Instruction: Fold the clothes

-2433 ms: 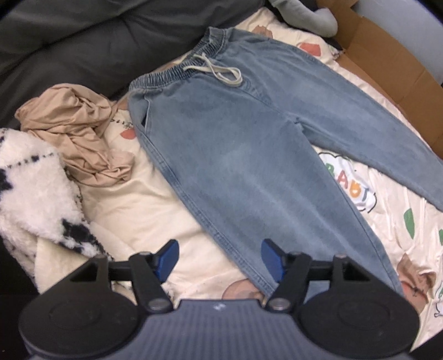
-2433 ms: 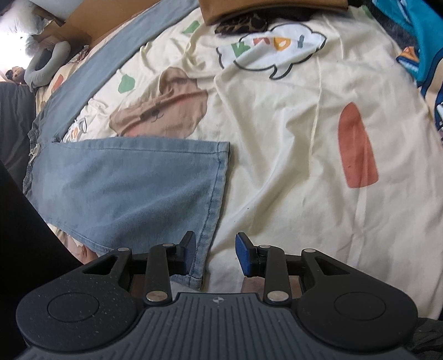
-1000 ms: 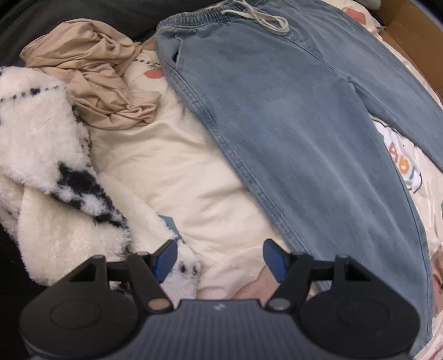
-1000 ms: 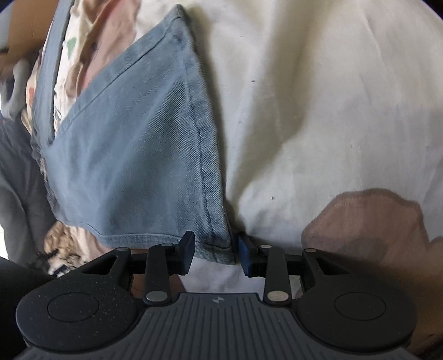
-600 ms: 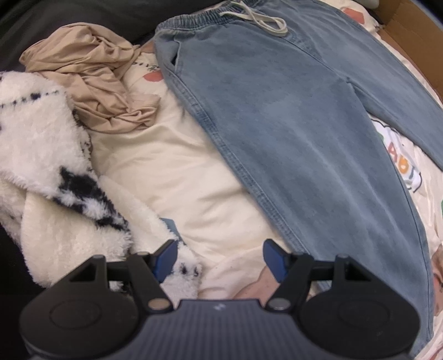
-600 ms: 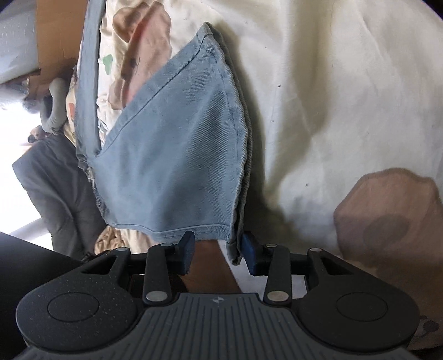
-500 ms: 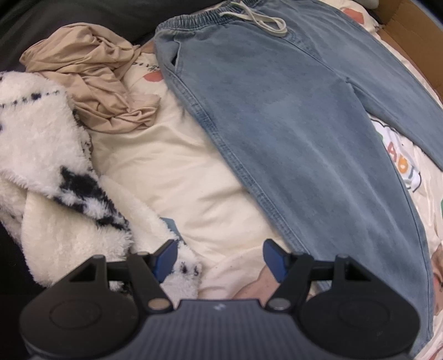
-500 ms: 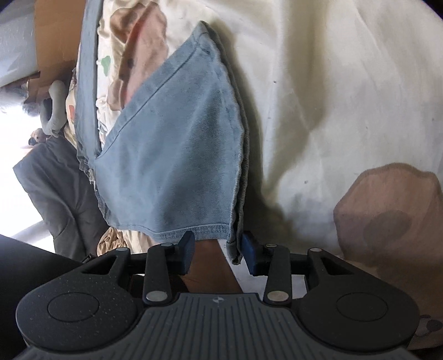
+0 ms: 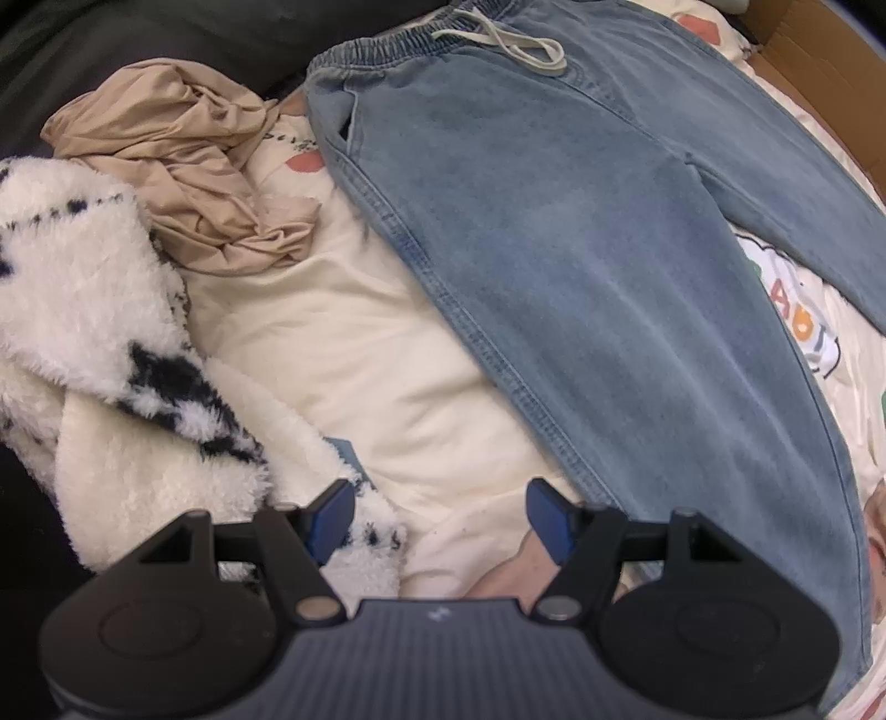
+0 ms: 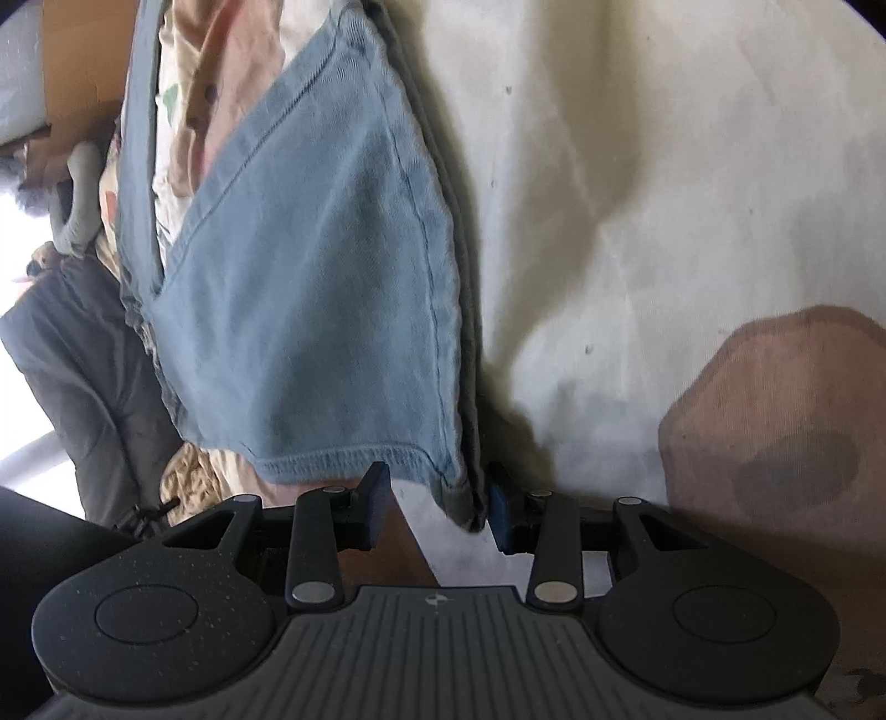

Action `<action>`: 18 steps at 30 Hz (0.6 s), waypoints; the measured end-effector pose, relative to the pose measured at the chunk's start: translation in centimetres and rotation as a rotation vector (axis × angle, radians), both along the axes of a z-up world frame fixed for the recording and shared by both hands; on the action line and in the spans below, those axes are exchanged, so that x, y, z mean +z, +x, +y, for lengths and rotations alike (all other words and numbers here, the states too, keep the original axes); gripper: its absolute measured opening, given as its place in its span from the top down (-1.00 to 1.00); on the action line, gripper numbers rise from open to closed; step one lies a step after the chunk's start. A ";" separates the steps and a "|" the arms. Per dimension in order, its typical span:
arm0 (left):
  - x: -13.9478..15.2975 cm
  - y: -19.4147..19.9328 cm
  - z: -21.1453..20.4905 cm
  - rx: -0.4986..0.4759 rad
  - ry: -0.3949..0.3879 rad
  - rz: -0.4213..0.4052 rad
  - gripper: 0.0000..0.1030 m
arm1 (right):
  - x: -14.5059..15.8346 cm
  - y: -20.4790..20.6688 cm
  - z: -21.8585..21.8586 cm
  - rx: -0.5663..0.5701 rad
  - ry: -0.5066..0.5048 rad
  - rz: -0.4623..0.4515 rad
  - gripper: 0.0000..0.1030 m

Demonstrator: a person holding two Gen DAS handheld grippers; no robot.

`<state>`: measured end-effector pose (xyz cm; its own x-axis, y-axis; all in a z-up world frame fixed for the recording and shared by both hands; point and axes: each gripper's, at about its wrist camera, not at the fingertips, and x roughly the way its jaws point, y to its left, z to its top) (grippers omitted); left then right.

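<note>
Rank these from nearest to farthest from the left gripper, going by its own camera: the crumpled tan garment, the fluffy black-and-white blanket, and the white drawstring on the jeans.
Measured from the left gripper:
1. Fluffy black-and-white blanket: lower left, reaching right up beside the gripper's fingertip.
2. Crumpled tan garment: upper left, beyond the blanket.
3. White drawstring: top centre, at the waistband of the jeans.

A cream printed bedsheet (image 9: 354, 354) beside a cardboard box (image 9: 819, 66).
</note>
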<state>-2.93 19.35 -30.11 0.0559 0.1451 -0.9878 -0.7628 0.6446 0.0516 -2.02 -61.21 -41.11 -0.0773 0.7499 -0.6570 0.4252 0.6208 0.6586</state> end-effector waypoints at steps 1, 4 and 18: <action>0.0 0.0 0.0 0.003 -0.001 -0.002 -0.38 | 0.0 0.2 0.1 -0.002 -0.001 -0.003 0.32; -0.3 0.0 0.1 0.012 -0.008 -0.005 -0.38 | 0.1 0.8 0.6 0.031 -0.024 0.000 0.43; -2.4 0.0 0.1 0.024 -0.049 -0.022 -0.38 | 2.1 2.3 2.4 0.112 -0.075 -0.029 0.82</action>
